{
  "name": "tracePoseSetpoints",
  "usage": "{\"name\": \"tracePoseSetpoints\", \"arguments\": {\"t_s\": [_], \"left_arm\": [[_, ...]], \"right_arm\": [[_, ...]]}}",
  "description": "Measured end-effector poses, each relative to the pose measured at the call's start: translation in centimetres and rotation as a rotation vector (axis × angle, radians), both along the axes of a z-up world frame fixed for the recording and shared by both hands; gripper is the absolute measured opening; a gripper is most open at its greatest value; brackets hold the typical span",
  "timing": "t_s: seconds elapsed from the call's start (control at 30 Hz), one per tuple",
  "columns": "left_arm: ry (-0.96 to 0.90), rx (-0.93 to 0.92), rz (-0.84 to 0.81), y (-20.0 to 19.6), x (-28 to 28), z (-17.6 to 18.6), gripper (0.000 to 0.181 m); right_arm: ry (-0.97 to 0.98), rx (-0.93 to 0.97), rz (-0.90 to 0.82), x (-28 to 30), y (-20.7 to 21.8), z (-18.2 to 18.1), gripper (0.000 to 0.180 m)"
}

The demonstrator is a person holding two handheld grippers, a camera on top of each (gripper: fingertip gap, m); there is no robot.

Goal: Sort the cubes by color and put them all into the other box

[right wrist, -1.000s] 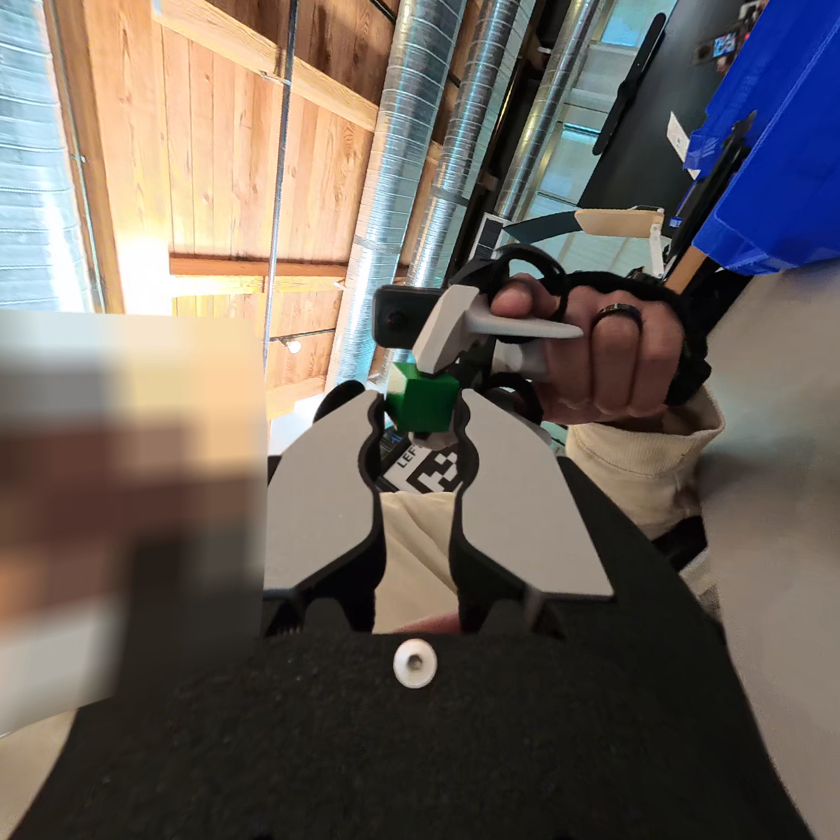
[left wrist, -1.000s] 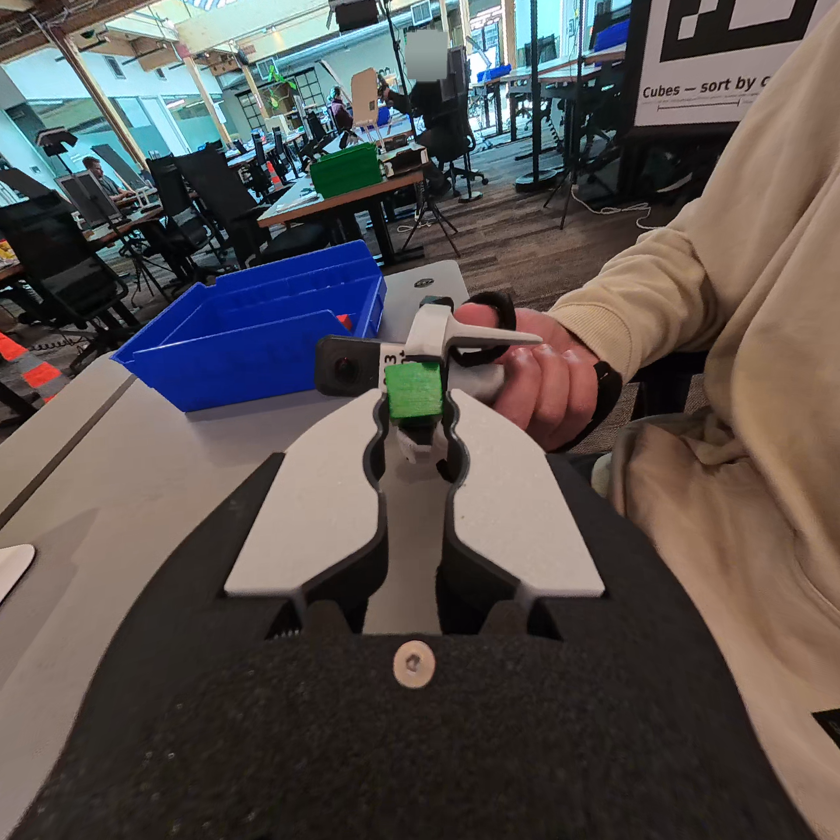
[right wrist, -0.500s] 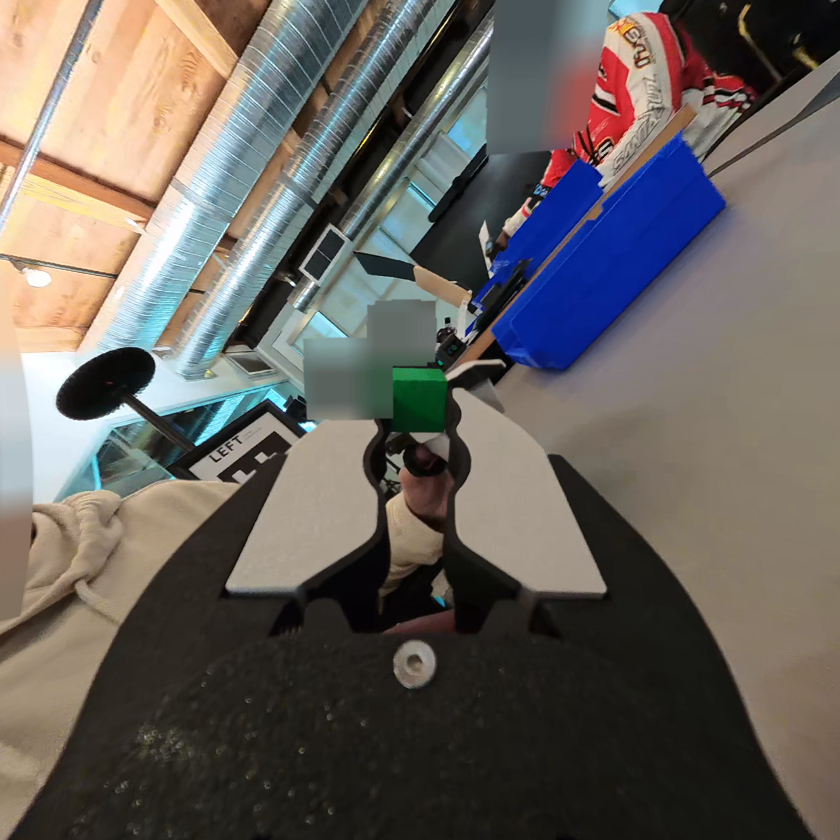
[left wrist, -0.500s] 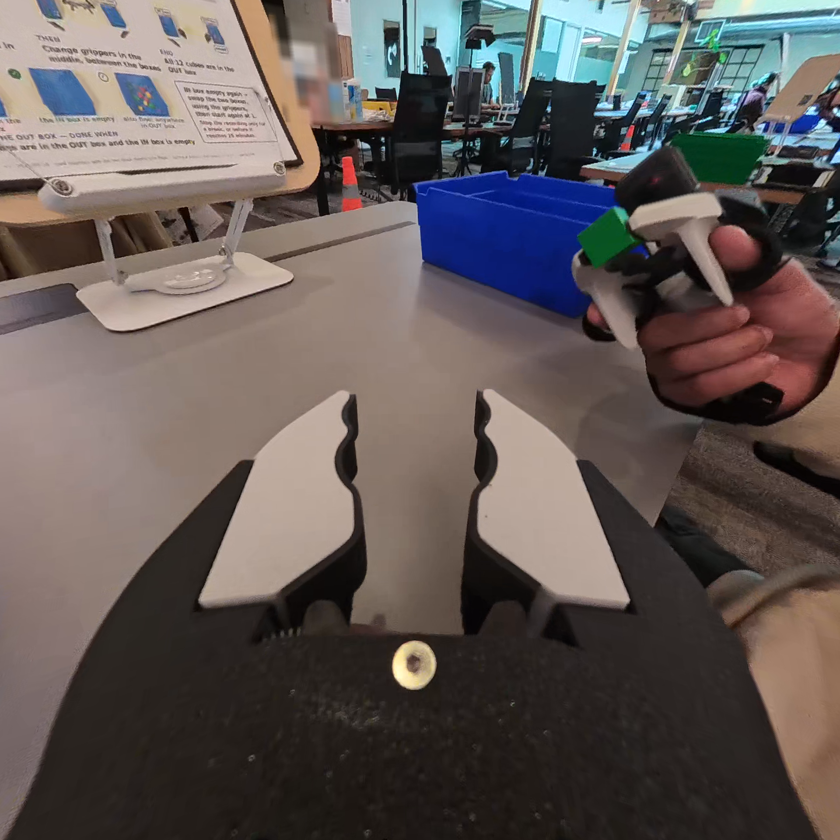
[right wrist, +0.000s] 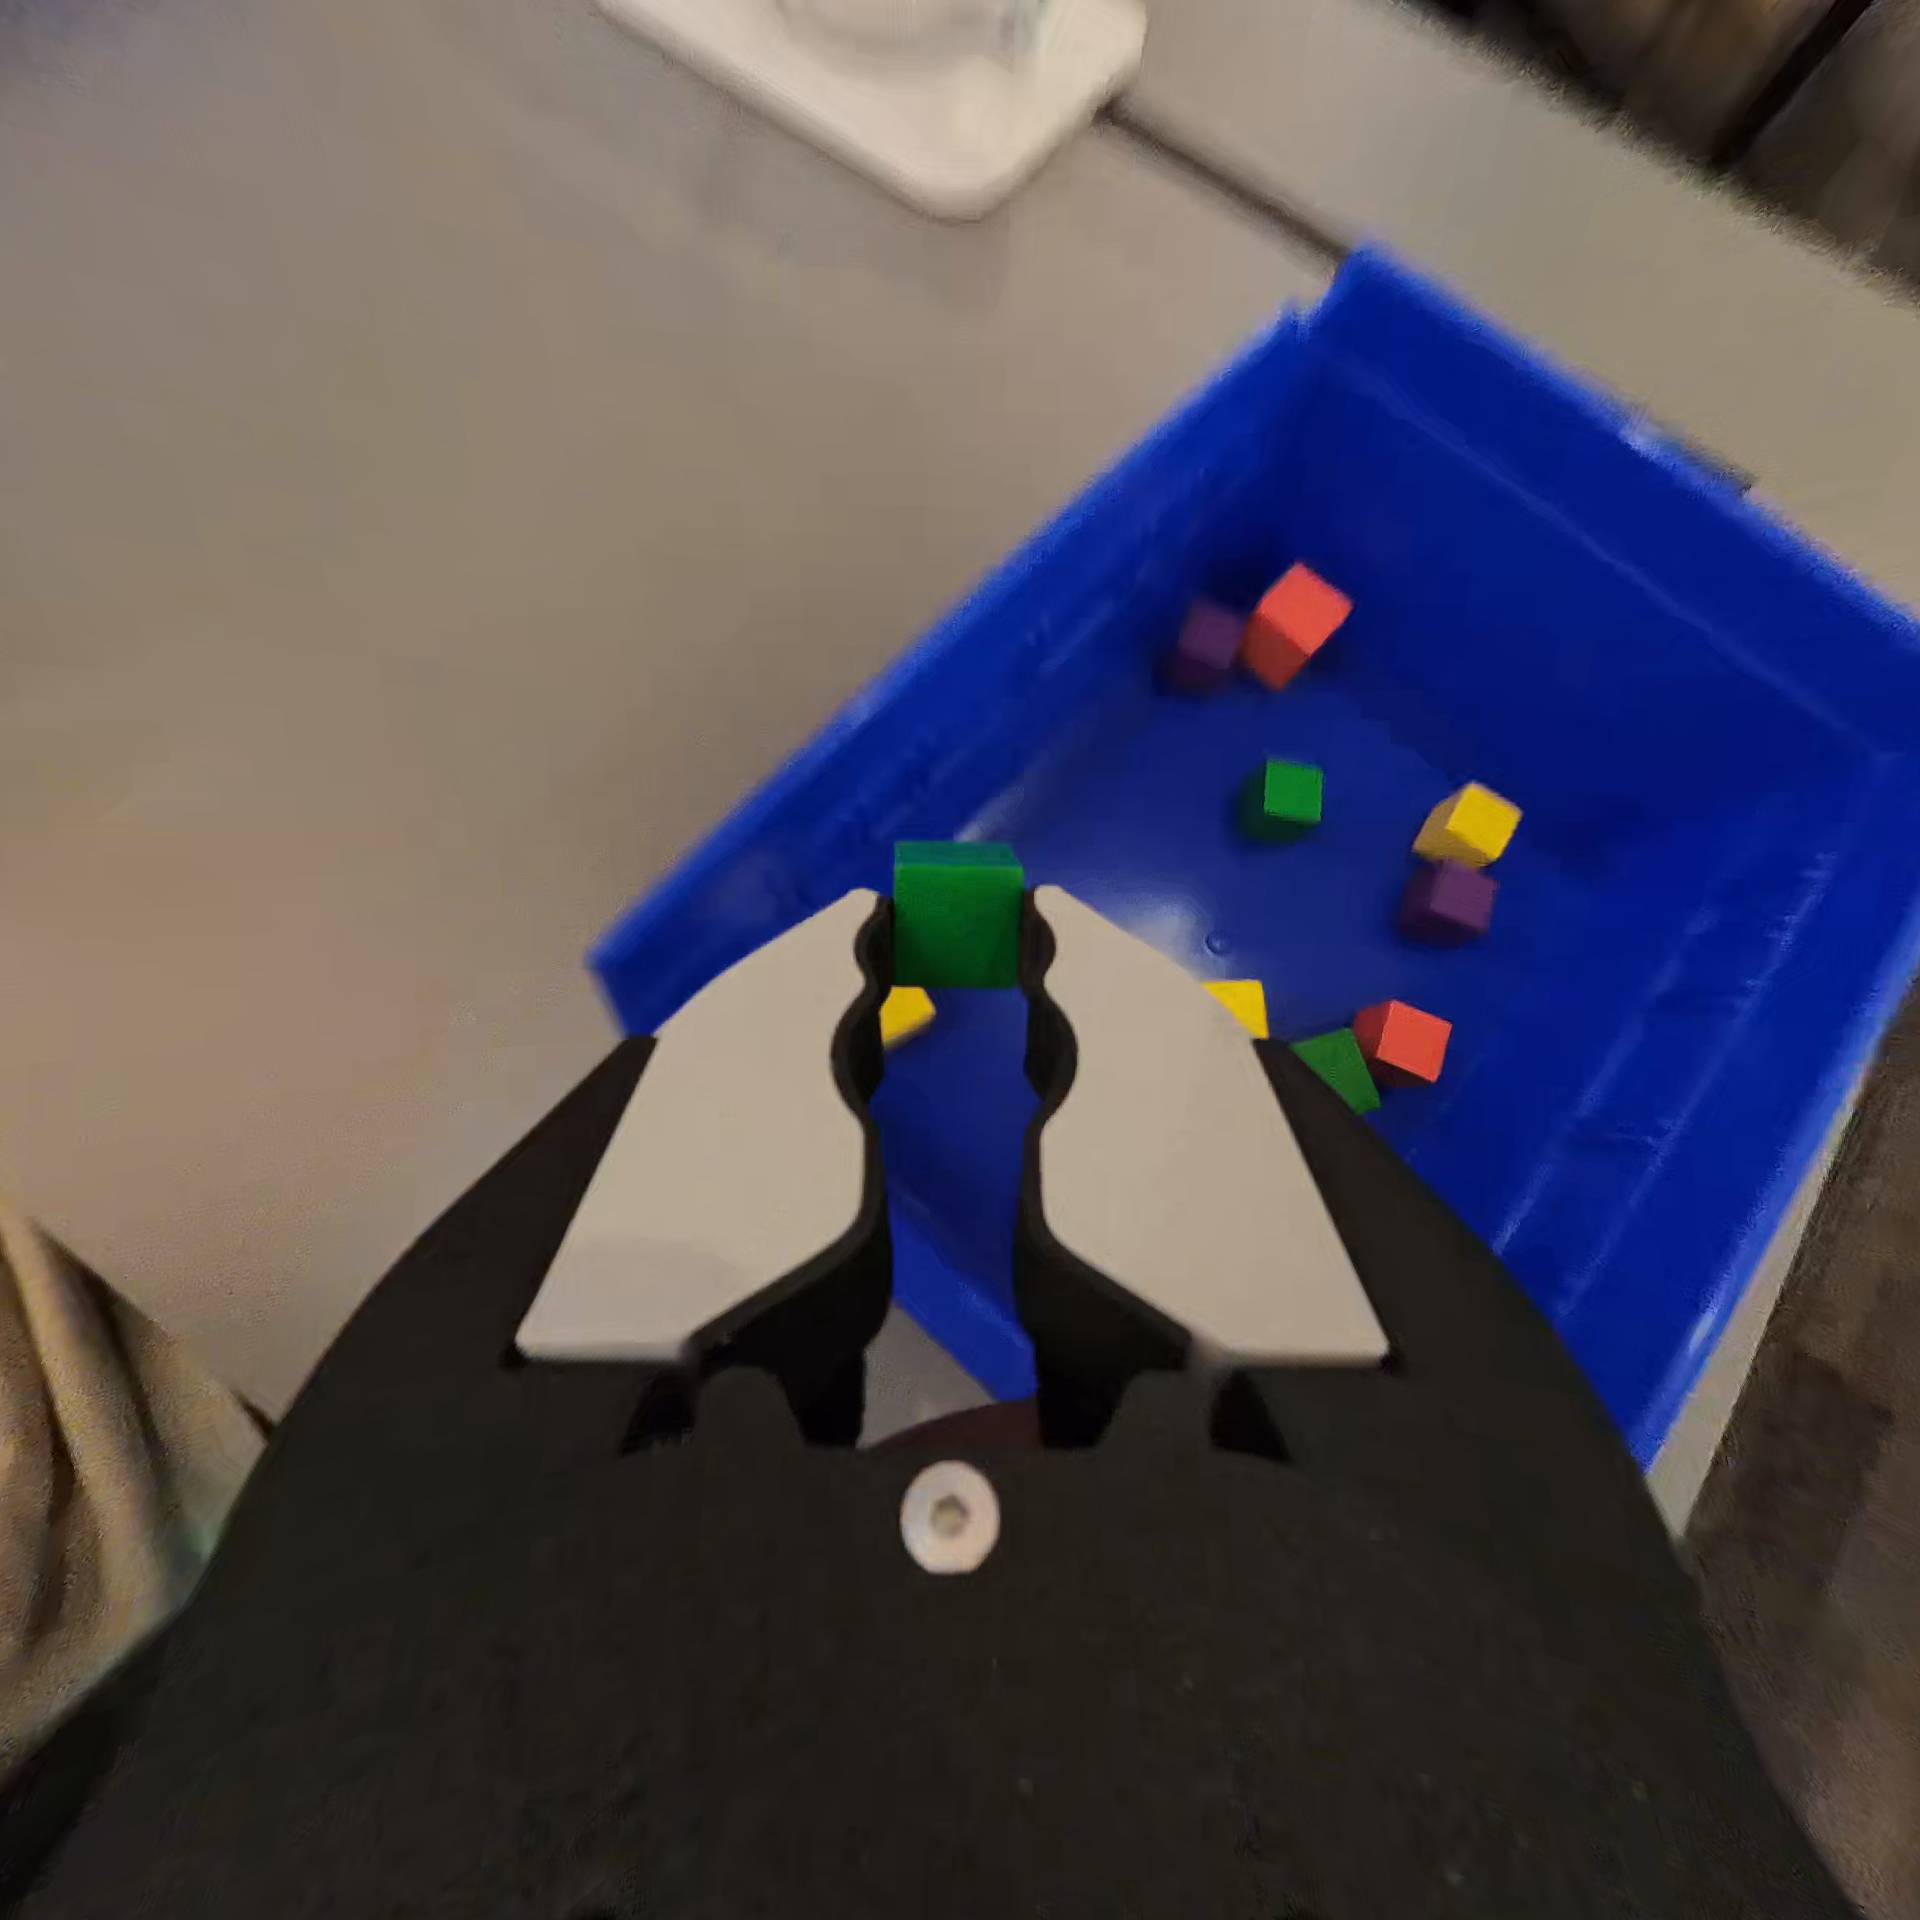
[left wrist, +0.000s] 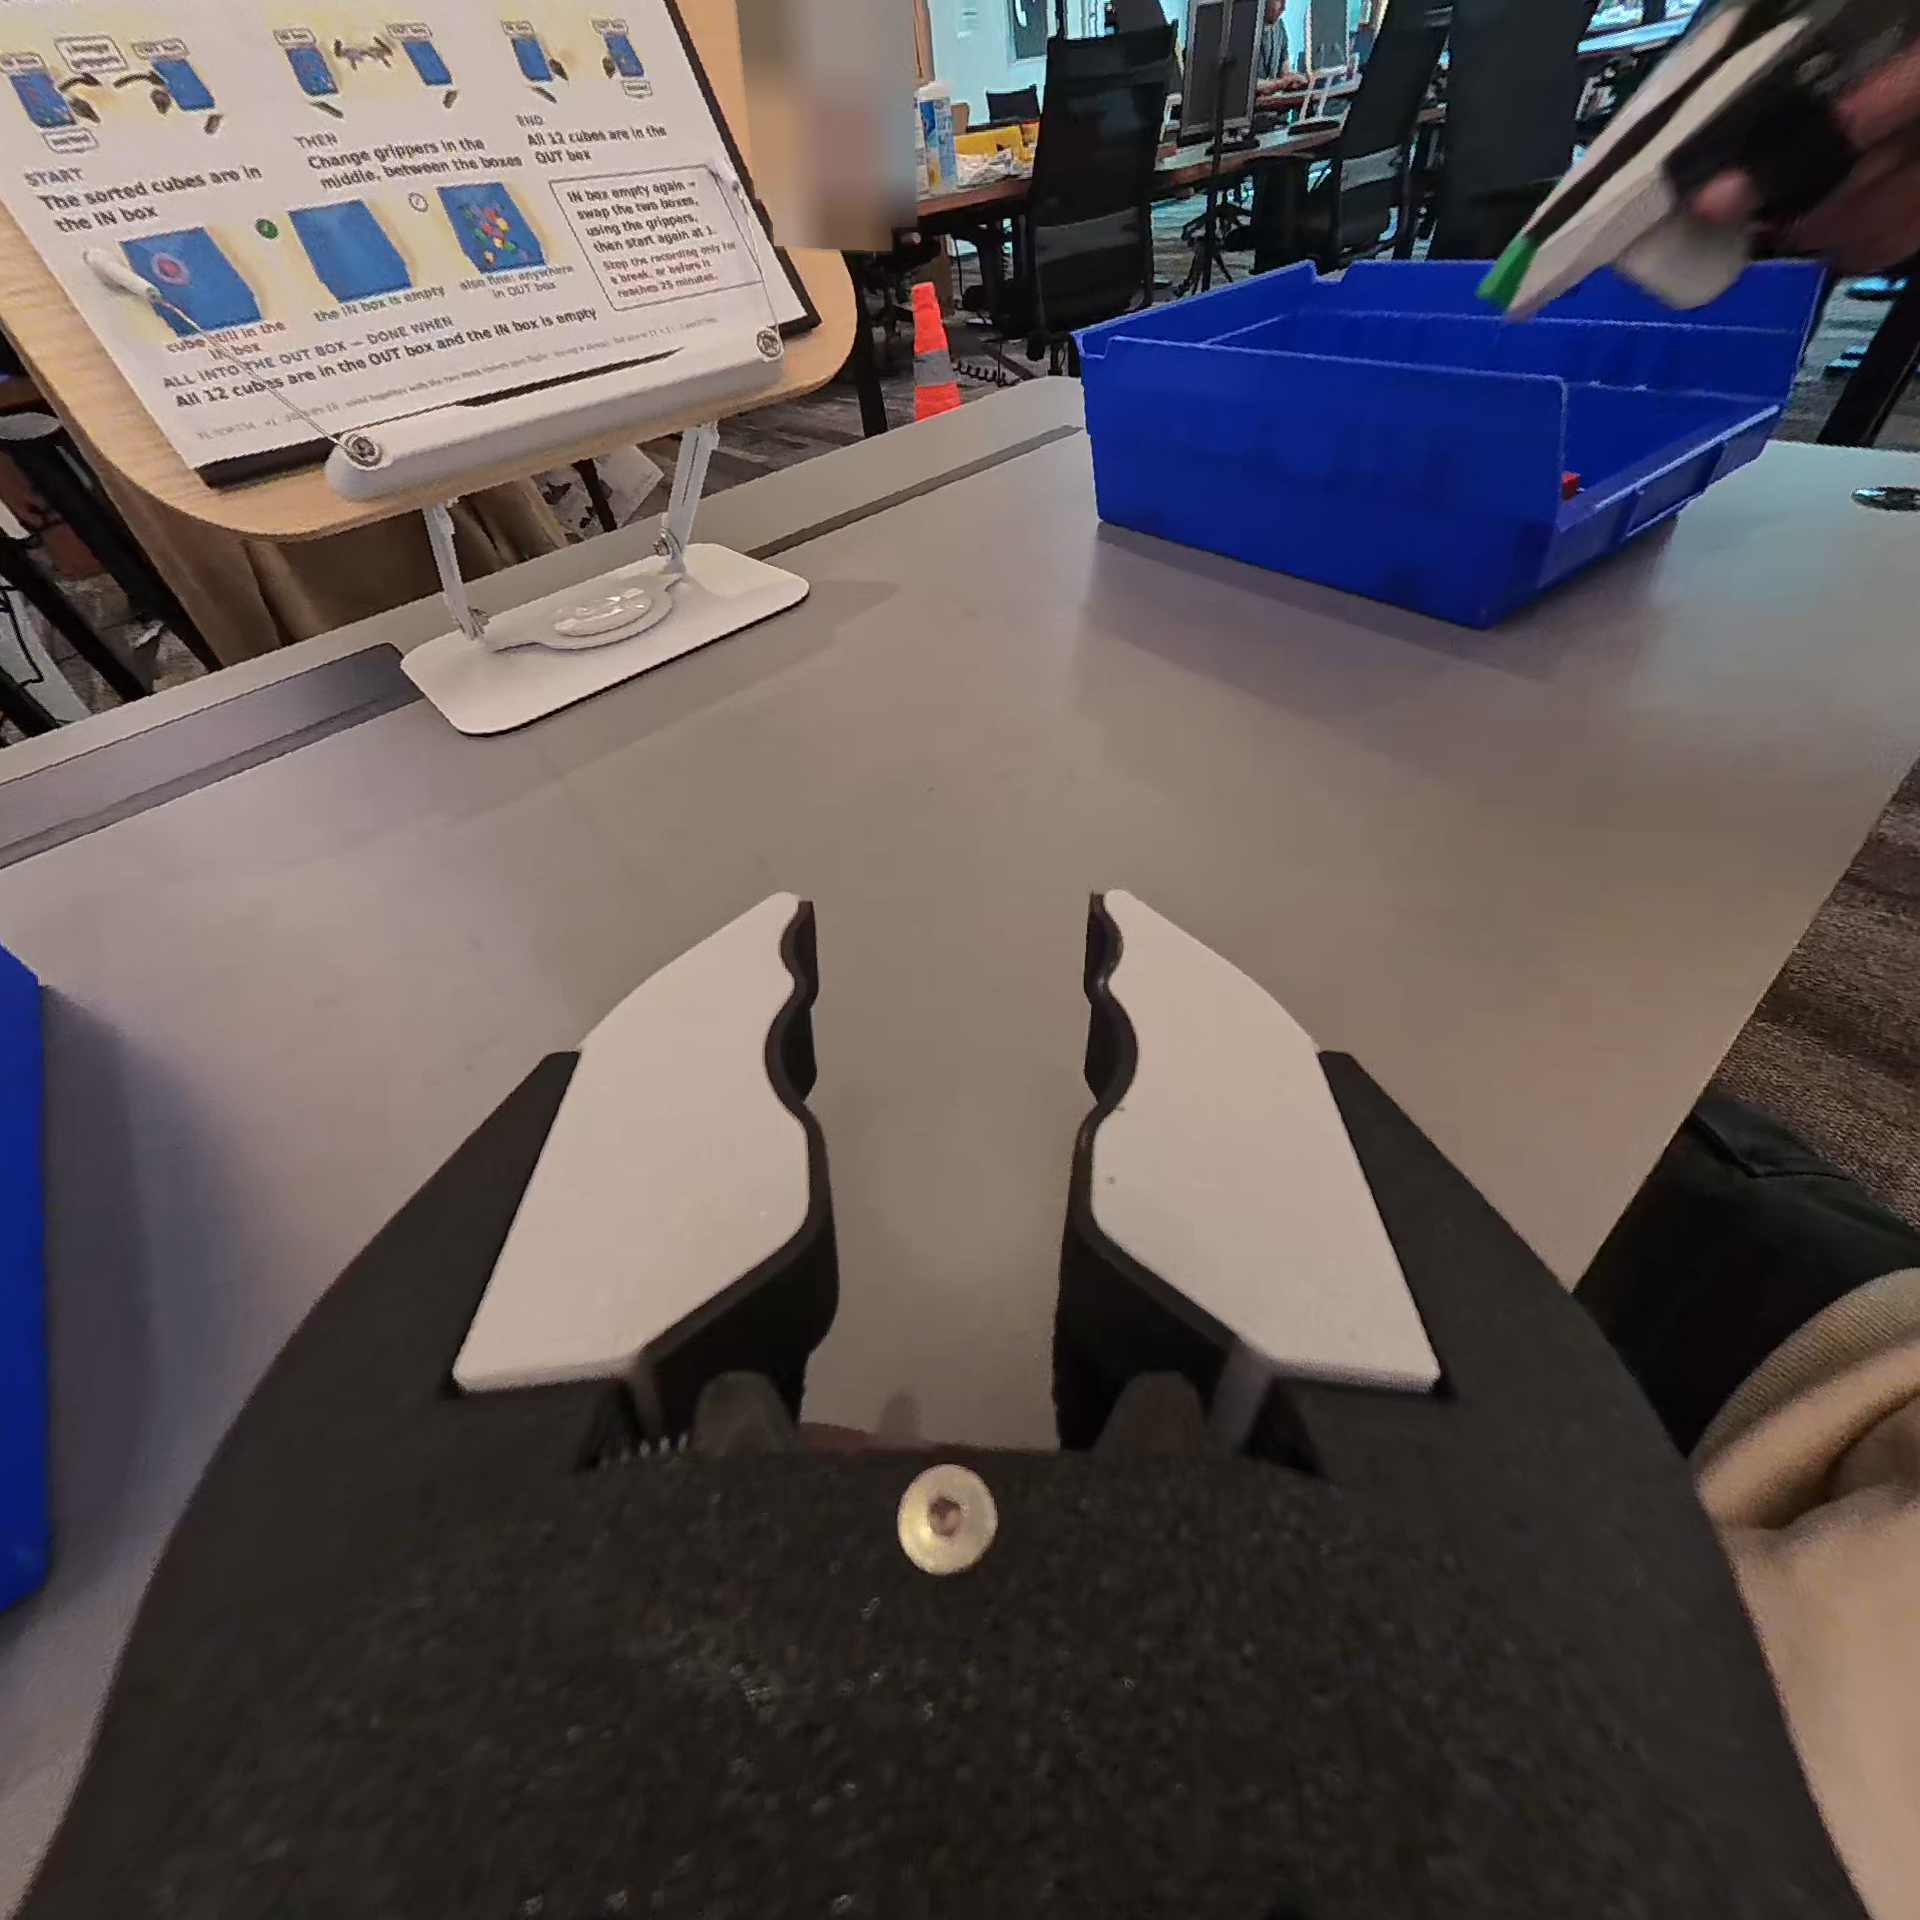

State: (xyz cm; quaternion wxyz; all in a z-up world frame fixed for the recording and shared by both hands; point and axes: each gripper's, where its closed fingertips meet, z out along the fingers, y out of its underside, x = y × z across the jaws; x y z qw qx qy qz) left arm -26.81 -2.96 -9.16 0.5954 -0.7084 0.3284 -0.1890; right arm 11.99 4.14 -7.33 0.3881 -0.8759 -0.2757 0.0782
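1. Presently the right gripper [right wrist: 958, 920] is clamped on a green cube [right wrist: 954, 914], pinched only at the fingertips, above the near wall of a blue box [right wrist: 1621, 1226] holding loose red, yellow, purple and green cubes.
2. That tip-only hold looks shallow; a jolt could twist the cube free onto the worktop [right wrist: 364, 540].
3. Motion blur suggests speed, which raises that risk.
4. Releasing into the wrong box, or the wrong section, would spoil the colour sort; I cannot tell which box this one is.
5. The left gripper [left wrist: 948, 914] hovers over the worktop with jaws apart and empty; the divided blue bin [left wrist: 1351, 468] stands well beyond it.
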Motion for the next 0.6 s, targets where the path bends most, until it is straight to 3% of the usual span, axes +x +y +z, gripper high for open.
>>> {"name": "tracePoseSetpoints", "arguments": {"t_s": [0.17,0.27,0.33,0.47,0.53,0.6], "left_arm": [[0.022,-0.02,-0.028,0.0,0.7,-0.6,0.051],[0.041,-0.02,-0.03,0.0,0.9,-1.0,0.051],[0.044,-0.023,-0.033,-0.1,0.9,-1.1,0.051],[0.046,-0.034,-0.027,-0.1,0.5,-1.4,0.052],[0.045,-0.036,-0.012,0.2,0.2,-1.3,0.052],[0.038,-0.04,0.016,0.6,-0.2,-1.2,0.052]], "right_arm": [[-0.214,-0.28,0.134,-0.4,3.1,-7.4,0.024],[-0.258,-0.331,0.149,-1.0,4.0,-9.3,0.023],[-0.251,-0.342,0.129,-0.6,4.4,-9.6,0.032],[-0.163,-0.182,0.033,1.2,4.1,-5.1,0.036],[-0.106,0.039,-0.072,1.7,3.3,0.1,0.036],[0.136,0.299,-0.096,-1.7,1.3,6.0,0.034]]}}
